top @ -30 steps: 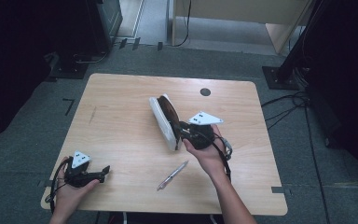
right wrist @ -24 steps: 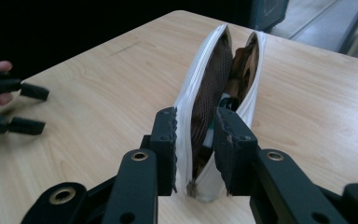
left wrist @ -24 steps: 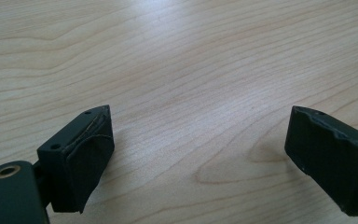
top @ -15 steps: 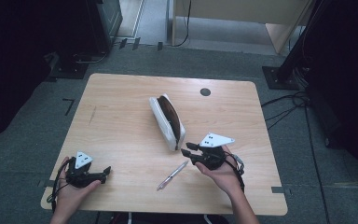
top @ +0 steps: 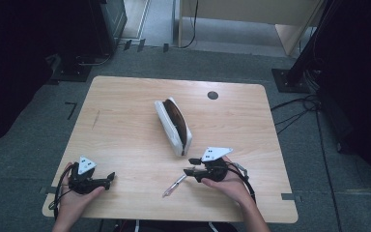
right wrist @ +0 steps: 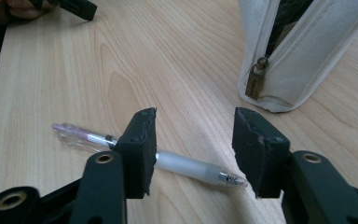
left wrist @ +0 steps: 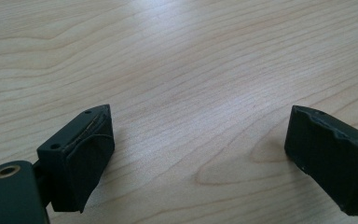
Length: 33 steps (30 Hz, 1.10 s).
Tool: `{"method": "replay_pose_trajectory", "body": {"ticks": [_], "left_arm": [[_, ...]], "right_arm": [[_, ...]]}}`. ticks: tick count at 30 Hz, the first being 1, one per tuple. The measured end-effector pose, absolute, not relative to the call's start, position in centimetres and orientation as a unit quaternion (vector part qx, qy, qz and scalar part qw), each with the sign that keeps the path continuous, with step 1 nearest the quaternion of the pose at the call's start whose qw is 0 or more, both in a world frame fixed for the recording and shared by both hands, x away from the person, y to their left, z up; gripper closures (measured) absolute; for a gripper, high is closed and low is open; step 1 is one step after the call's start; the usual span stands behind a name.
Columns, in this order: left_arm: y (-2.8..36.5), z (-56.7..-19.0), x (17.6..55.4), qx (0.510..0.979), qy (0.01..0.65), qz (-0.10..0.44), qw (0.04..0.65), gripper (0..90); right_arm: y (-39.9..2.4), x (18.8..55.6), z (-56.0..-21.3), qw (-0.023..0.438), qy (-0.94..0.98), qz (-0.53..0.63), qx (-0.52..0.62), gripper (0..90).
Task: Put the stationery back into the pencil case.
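Pen [right wrist: 182, 164] flat on counter [top: 125, 135]: light, stiff, slick, rolls; grip frosted sleeve; right tongs [right wrist: 193, 145] just opening, straddling it, untouched; left tongs [left wrist: 200, 154] wide, empty.

Wooden table [top: 125, 125] with a dark round grommet [top: 212, 95], on grey floor [top: 38, 125].

Pen [right wrist: 182, 164]: clear barrel with pink inside, frosted white grip. Pouch [top: 174, 126]: cream-white fabric, dark brown interior, brass zip pull. Tongs [right wrist: 193, 149]: matte black, with 1 grey-white plate each. Counter [top: 125, 121]: pale wood grain.
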<state>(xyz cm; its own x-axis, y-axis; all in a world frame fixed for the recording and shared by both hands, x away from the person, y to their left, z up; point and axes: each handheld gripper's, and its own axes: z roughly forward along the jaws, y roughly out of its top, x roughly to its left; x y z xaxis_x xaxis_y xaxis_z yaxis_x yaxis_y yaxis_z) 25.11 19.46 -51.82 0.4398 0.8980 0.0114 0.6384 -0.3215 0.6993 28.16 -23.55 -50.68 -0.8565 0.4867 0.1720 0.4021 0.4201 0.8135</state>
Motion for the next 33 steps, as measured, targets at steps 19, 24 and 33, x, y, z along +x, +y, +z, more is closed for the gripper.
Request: {"method": "replay_pose_trajectory", "body": {"ticks": [19,24,33], "left_arm": [[19.5,-51.8,25.2,0.787,0.487,0.204,0.318,8.4],[19.5,-51.8,25.2,0.787,0.487,0.204,0.318,8.5],[19.4,-51.8,25.2,0.787,0.488,0.203,0.319,8.5]], "right_arm": [[-24.3,28.8,-52.1,0.007,0.855,0.461,0.236,48.1],[-24.2,28.6,-52.1,0.019,0.869,0.444,0.216,49.9],[-24.5,28.1,-52.2,0.031,0.886,0.428,0.175,63.8]]}}
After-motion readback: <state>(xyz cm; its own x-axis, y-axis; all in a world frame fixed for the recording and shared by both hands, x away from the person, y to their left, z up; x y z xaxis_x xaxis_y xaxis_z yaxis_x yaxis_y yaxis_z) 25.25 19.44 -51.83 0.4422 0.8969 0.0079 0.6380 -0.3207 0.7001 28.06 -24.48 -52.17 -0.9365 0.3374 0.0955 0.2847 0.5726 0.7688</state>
